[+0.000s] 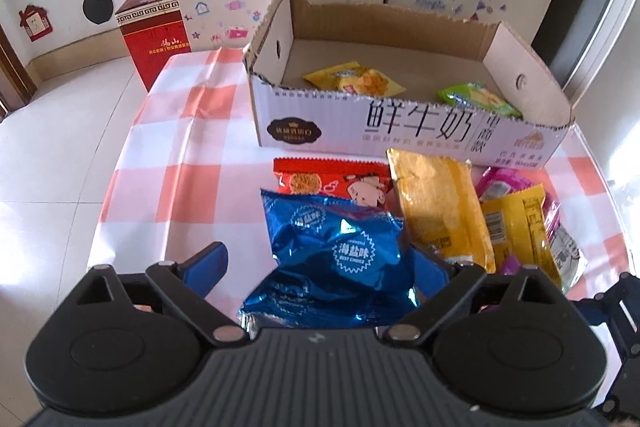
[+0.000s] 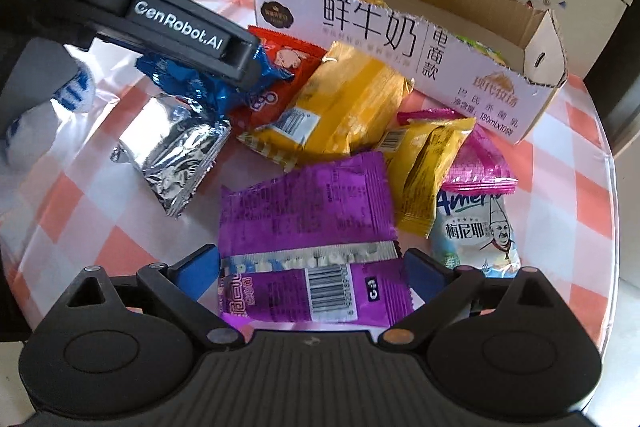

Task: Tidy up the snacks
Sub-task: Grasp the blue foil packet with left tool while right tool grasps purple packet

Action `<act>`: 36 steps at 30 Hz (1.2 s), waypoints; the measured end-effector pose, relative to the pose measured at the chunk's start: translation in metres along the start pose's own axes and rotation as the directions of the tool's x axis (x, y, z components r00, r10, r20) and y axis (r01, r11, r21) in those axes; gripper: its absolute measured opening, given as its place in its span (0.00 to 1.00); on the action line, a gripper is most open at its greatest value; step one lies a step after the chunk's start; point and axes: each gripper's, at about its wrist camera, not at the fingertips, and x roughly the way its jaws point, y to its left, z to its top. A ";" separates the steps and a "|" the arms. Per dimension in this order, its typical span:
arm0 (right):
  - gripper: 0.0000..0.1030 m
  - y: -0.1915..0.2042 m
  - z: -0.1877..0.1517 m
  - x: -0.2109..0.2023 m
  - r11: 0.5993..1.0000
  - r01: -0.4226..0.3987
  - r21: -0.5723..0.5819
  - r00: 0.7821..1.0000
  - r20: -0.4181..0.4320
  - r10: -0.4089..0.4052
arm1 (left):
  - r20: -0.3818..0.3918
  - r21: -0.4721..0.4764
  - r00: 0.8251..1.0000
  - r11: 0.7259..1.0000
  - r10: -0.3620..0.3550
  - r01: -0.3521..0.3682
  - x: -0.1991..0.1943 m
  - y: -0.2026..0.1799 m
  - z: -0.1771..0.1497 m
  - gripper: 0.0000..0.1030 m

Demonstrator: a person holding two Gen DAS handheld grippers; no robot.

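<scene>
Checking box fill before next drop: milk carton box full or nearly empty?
Nearly empty. The left wrist view shows the milk carton box holding only a yellow snack packet and a green snack packet; bare cardboard floor elsewhere.

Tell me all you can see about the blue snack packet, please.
The blue snack packet is shiny crinkled foil with white round seals printed on it; its underside and bottom seam look silver. It sits tilted between the fingers of the left tool, partly lying over the red packet. Whether it is lifted off the checked tablecloth is unclear.
</scene>
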 end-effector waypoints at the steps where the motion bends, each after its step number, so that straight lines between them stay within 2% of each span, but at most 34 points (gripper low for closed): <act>1: 0.97 0.000 0.000 0.001 1.000 -0.003 0.008 1.000 0.000 0.003 | -0.002 0.003 1.000 1.000 0.003 -0.003 0.001 0.000 -0.001 0.92; 3: 0.94 -0.002 0.001 0.000 1.000 -0.009 0.026 1.000 0.004 0.009 | 0.007 0.010 1.000 1.000 0.018 -0.018 0.001 -0.001 -0.003 0.90; 4: 0.90 -0.003 0.002 -0.002 0.999 -0.015 0.034 1.000 0.007 0.015 | 0.014 0.013 1.000 1.000 0.022 -0.022 0.000 -0.001 -0.004 0.86; 7: 0.76 -0.007 0.003 -0.005 0.997 -0.050 0.066 0.999 0.011 0.049 | 0.018 0.015 1.000 1.000 0.005 -0.005 0.000 0.001 -0.005 0.79; 11: 0.70 -0.004 0.002 -0.008 0.996 -0.062 0.059 0.998 0.013 0.061 | 0.035 0.011 0.999 1.000 -0.011 0.011 -0.004 0.003 -0.006 0.70; 16: 0.64 -0.001 0.004 -0.016 0.995 -0.092 0.049 0.995 0.027 0.091 | 0.040 0.008 0.999 1.000 -0.023 0.023 -0.009 0.006 -0.010 0.68; 19: 0.53 -0.001 0.007 -0.019 0.993 -0.110 0.042 0.993 0.038 0.108 | 0.044 0.003 0.998 0.999 -0.034 0.034 -0.011 0.009 -0.012 0.68; 24: 0.54 -0.003 0.008 -0.015 0.991 -0.124 0.050 0.992 0.030 0.123 | 0.042 0.003 0.998 0.999 -0.052 0.052 -0.010 0.012 -0.014 0.69; 26: 0.64 -0.007 0.009 -0.012 0.988 -0.133 0.078 0.991 0.022 0.131 | 0.051 -0.003 0.997 0.998 -0.059 0.059 -0.010 0.014 -0.014 0.73; 28: 0.67 -0.009 0.009 -0.009 0.986 -0.132 0.102 0.991 0.020 0.131 | 0.063 0.011 0.997 0.999 -0.039 0.039 -0.009 0.012 -0.014 0.80; 31: 0.76 -0.013 0.009 -0.003 0.978 -0.142 0.152 0.990 0.014 0.142 | 0.081 0.040 0.997 0.999 -0.006 0.003 -0.006 0.007 -0.012 0.83; 34: 0.74 -0.019 0.011 0.002 0.959 -0.175 0.222 0.984 0.020 0.175 | 0.089 0.061 0.996 0.998 -0.013 0.008 -0.002 0.004 -0.013 0.85; 35: 0.69 -0.020 0.011 0.002 0.957 -0.179 0.230 0.984 0.025 0.178 | 0.090 0.066 0.996 0.998 -0.020 0.014 -0.002 0.003 -0.014 0.79; 36: 0.64 -0.021 0.011 0.002 0.956 -0.180 0.230 0.984 0.027 0.179 | 0.091 0.064 0.996 0.998 -0.026 0.020 -0.002 0.003 -0.015 0.78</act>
